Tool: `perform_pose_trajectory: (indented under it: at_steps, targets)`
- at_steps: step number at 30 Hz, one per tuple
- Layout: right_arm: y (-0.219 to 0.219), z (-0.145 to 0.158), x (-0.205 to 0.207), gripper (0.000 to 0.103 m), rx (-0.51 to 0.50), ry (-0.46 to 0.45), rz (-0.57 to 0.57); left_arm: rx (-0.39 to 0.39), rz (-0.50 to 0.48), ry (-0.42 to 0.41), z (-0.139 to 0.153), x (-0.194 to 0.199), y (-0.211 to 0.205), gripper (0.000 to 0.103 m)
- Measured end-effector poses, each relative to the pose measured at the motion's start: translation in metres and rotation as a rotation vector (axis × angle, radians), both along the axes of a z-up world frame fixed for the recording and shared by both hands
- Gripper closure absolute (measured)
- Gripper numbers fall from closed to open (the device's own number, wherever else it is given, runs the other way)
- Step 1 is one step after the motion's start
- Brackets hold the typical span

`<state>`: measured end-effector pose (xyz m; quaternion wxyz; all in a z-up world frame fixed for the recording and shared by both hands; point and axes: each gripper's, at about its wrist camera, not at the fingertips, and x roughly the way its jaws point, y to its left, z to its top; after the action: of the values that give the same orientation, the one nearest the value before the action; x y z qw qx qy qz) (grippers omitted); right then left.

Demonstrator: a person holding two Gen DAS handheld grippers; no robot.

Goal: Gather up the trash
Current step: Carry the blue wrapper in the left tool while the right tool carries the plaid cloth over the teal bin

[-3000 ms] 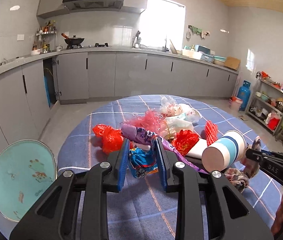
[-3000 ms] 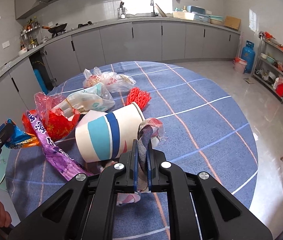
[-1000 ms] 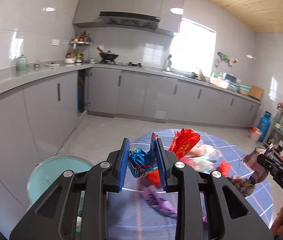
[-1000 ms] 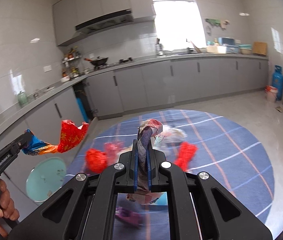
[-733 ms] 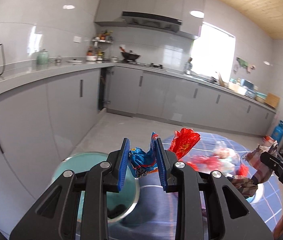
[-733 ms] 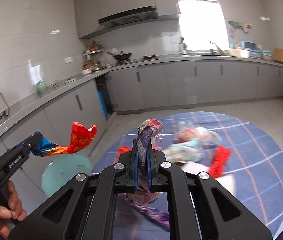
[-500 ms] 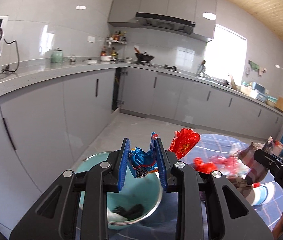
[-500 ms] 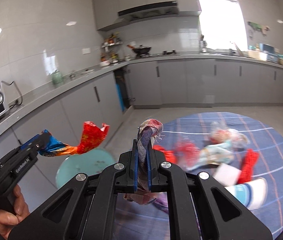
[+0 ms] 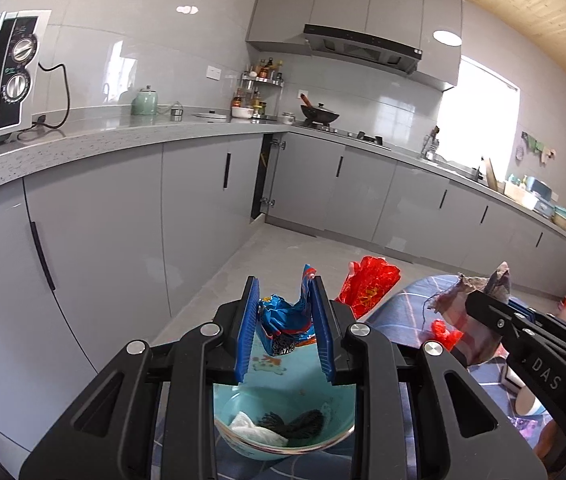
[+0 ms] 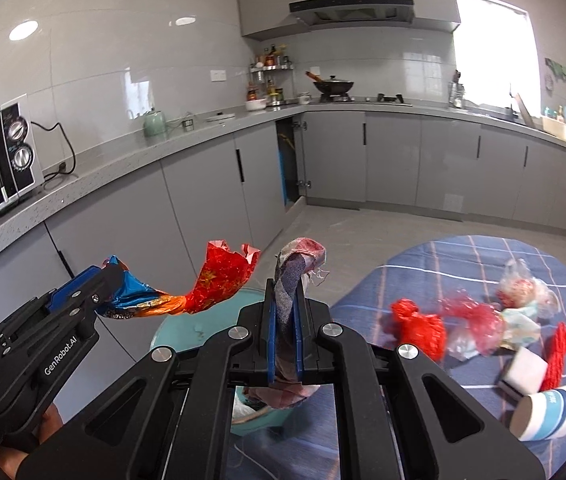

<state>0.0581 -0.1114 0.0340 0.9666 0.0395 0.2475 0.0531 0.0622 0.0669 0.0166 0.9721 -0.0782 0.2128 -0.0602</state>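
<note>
**Both claws loaded, held above the teal bin**

The left claw [image 9: 286, 330] is pinching a crumpled snack wrapper [image 9: 283, 320], blue at the pinched end and running out to a red foil tail [image 10: 225, 276] that sticks up to the right. The right claw [image 10: 284, 334] has its blue pads pressed nearly together on a scrap of checked cloth [image 10: 297, 258]; the cloth pokes up above the pads and hangs in a bunch below them.

Under both sits a round teal bin [image 9: 335, 412], beside the edge of the counter with the blue plaid cloth [image 10: 463, 264]. Inside the bin lie a white tissue and a dark tangle of something. The wrapper hangs over the bin's mouth; the cloth is over its near rim.

More trash lies on the counter, well apart from the claws: a red plastic bag [image 10: 419, 324], a pink crinkled wrapper [image 10: 473, 316], a clear bag [image 10: 523, 288], a red mesh piece [image 10: 559, 354] and a paper cup [image 10: 551, 410] tipped on its side.
</note>
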Motion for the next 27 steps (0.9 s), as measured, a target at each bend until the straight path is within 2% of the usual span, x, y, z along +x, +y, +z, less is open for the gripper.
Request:
perform_pose_trajectory:
  at_steps: [10, 27]
  targets:
    - [0.034, -0.009, 0.031, 0.095, -0.052, 0.033, 0.042, -0.015, 0.049, 0.046, -0.019, 0.019, 0.015, 0.076]
    - [0.054, -0.061, 0.084, 0.095, -0.076, 0.198, 0.062, 0.011, 0.091, 0.169, -0.067, 0.051, 0.019, 0.076]
